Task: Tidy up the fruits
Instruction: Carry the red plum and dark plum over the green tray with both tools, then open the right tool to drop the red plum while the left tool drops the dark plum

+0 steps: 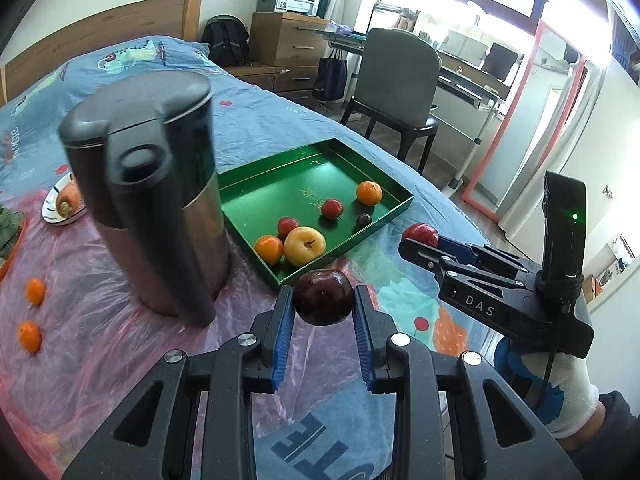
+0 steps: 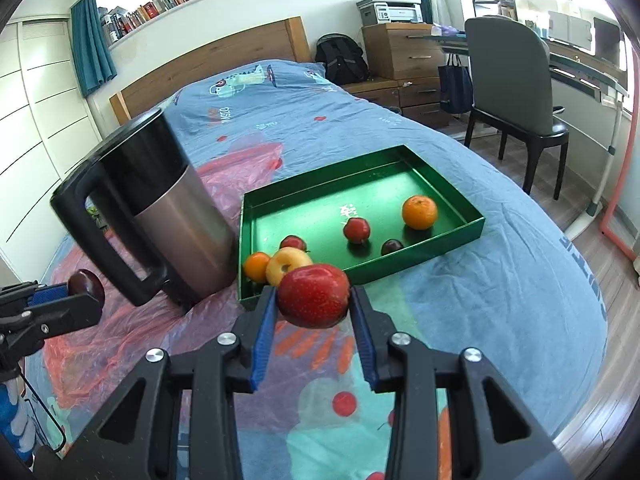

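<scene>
A green tray [image 1: 400, 208] [image 2: 472, 226] lies on the bed with several fruits in it: a yellow apple [image 1: 305, 246], oranges, small red fruits and a dark plum. My left gripper [image 1: 323, 300] is shut on a dark red plum [image 1: 324, 296] just in front of the tray's near corner. My right gripper [image 2: 314, 300] is shut on a red apple [image 2: 314, 295], held above the bed short of the tray's near edge. Each gripper shows in the other's view, the right gripper [image 1: 416, 240] at the right, the left gripper [image 2: 86, 292] at the left.
A tall steel and black kettle [image 1: 160, 200] [image 2: 160, 216] stands left of the tray on pink plastic sheet. Two small oranges [image 1: 32, 312] lie at the left. A white plate [image 1: 64, 206] with a carrot sits behind the kettle. A chair and desk stand beyond the bed.
</scene>
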